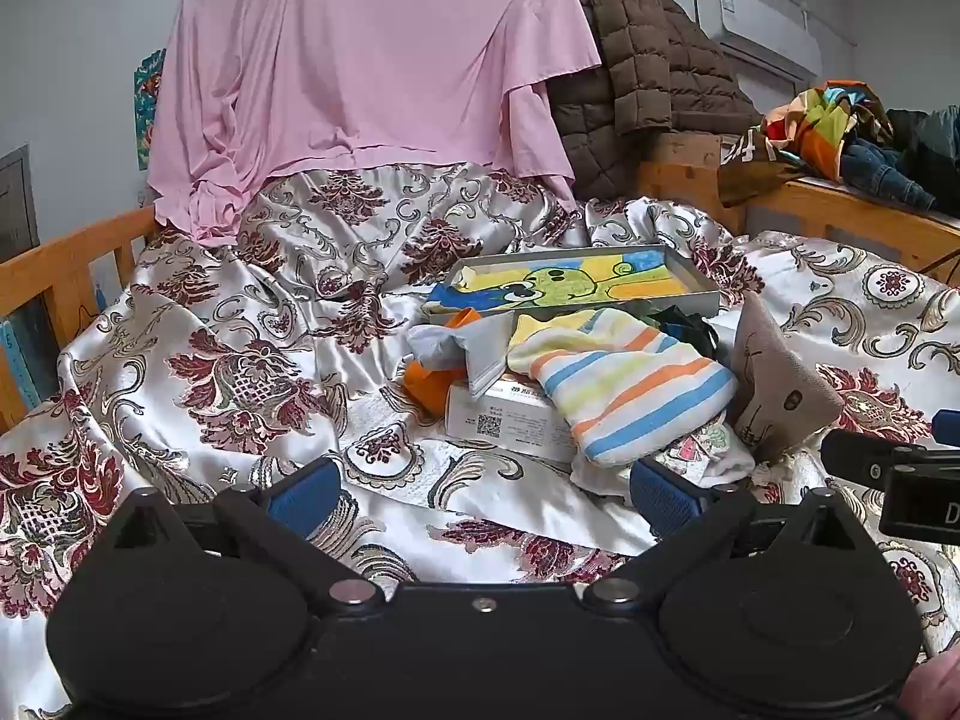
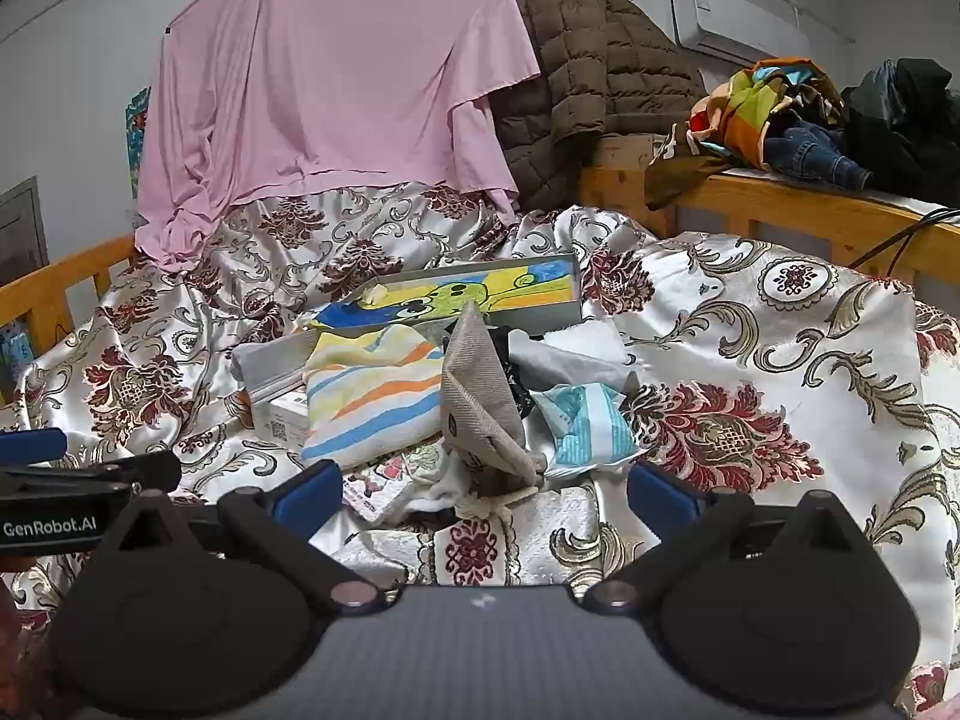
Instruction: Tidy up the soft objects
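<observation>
Both grippers' fingers stand fully apart, empty. The striped sock [image 1: 624,384] lies ahead of your left gripper [image 1: 480,495], long axis slanting rightward; the right gripper [image 2: 485,495] faces the beige pouch [image 2: 480,402].

One striped towel [image 1: 624,387], one grey-brown cloth pouch [image 2: 480,414], one white carton [image 1: 510,420], one grey tray [image 1: 702,294] with a cartoon picture inside, one blue-and-white packet [image 2: 585,426], one orange cloth [image 1: 429,387]. Behind: one pink sheet [image 1: 372,72], one brown quilted jacket [image 1: 648,72], one air conditioner [image 2: 720,24]. One patterned bedspread [image 1: 240,360] lies beneath.
</observation>
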